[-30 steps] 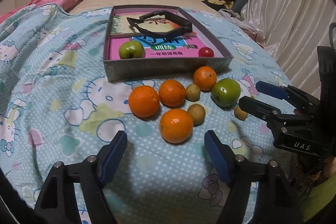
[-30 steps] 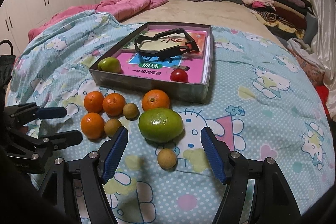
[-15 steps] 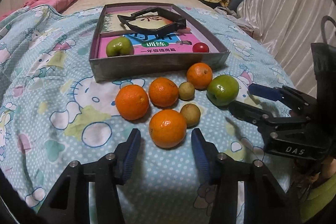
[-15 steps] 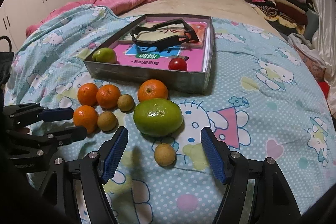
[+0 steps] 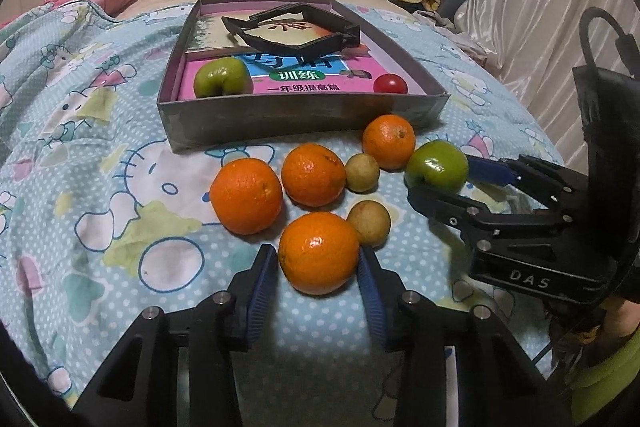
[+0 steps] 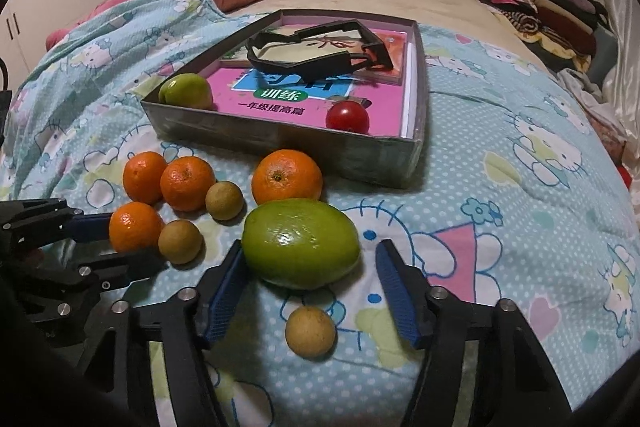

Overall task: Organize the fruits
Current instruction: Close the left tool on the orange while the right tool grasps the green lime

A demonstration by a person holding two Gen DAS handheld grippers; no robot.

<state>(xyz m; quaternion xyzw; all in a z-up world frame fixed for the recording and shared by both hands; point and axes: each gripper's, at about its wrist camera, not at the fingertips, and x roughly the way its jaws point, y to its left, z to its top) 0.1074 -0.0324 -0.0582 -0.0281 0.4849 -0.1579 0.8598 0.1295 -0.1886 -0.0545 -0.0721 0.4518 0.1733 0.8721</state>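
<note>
A bedroom: the fruit lies on a bed under a pale blue cartoon-cat quilt (image 5: 100, 187), with a pink blanket and folded clothes at the far end. A shallow grey box (image 5: 304, 115) sits on the quilt holding books, a green apple (image 5: 222, 77) and a small red fruit (image 5: 390, 83).

Near the box lie four oranges, three small brown fruits and a large green fruit (image 6: 300, 243). The left gripper (image 5: 318, 277) has its jaws nearly closed around the nearest orange (image 5: 318, 253), the pads at or just off its skin; whether they grip yet I cannot tell. The right gripper (image 6: 308, 287) has its jaws spread either side of the green fruit, left pad close, right pad clear.

The soft quilt could let a round fruit roll away if a pad nudges it off-centre. A brown fruit (image 5: 369, 223) touches the orange's right side and may be pushed or pinched by the closing jaw.

Only the right wrist view shows the third brown fruit (image 6: 310, 331), lying between the right jaws just short of the green fruit, where it could get knocked. The left wrist view alone shows how closely the left pads flank the orange.
</note>
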